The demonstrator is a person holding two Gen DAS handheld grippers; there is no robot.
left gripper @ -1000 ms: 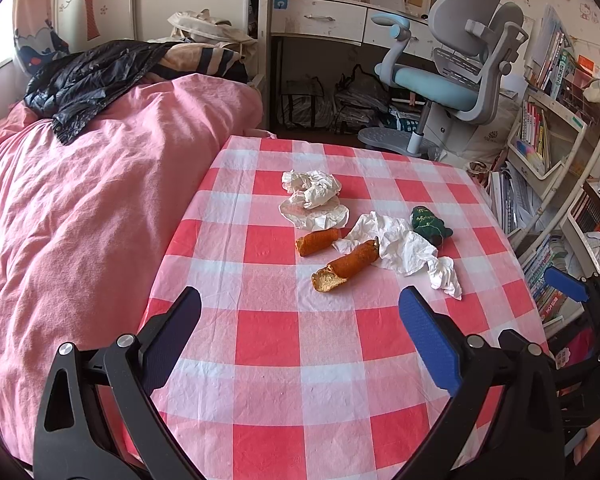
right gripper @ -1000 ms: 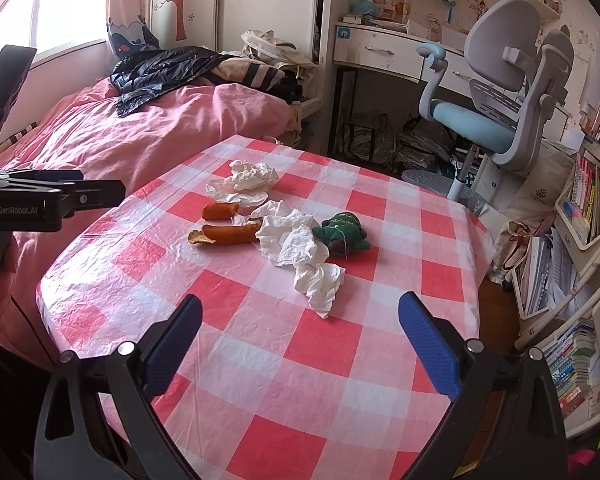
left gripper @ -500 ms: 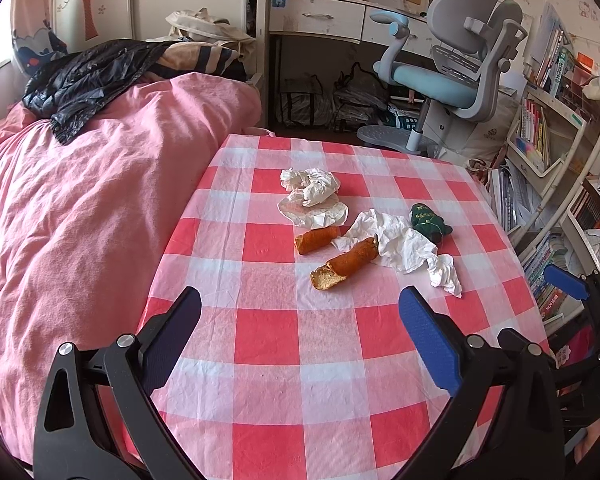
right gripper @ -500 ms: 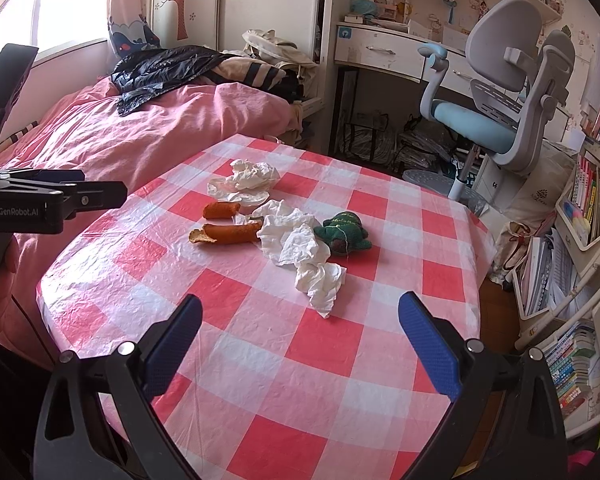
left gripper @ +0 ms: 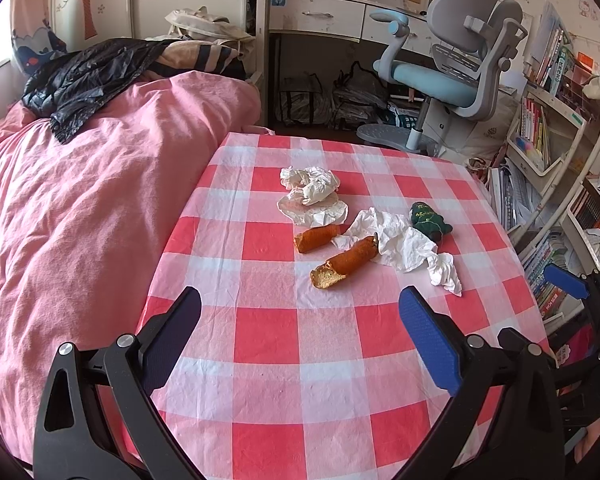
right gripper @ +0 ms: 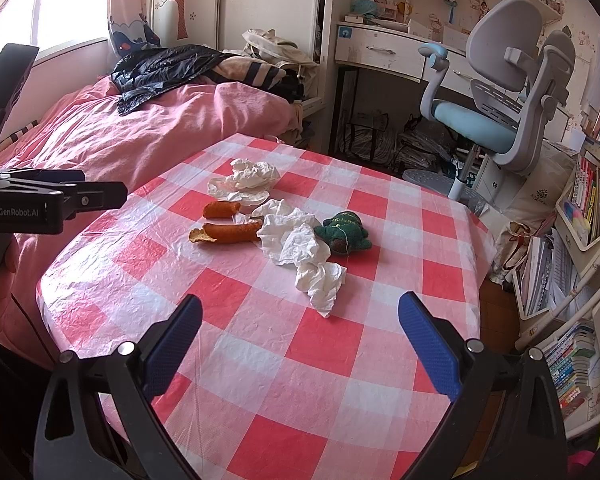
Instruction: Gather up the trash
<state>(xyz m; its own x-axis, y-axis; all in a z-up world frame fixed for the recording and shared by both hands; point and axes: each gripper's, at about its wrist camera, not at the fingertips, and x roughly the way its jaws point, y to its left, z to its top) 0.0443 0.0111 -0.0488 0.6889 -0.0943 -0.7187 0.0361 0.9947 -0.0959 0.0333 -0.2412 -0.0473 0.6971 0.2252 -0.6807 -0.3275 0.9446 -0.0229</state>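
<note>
Trash sits mid-table in the left wrist view: a crumpled tissue (left gripper: 400,240) against a bread piece (left gripper: 346,262), a second bread piece (left gripper: 316,237) behind, more wadded paper (left gripper: 312,188) beyond, on the checked tablecloth (left gripper: 268,336). Left gripper (left gripper: 300,316) hangs above the near cloth, jaws wide, empty. From the right wrist view, the right gripper (right gripper: 300,316) likewise gapes empty short of the tissue (right gripper: 300,246); a green plush toy (right gripper: 344,232) touches it.

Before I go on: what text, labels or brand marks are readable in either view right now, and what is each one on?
"GenRobot.AI": white print on the black body of the left claw, seen in the right wrist view.
Gold lettering on the green plush toy: too small to read.
Book spines on the shelves: blurred, unreadable.
Blue sticker on the desk drawer: a symbol, unreadable.
</note>
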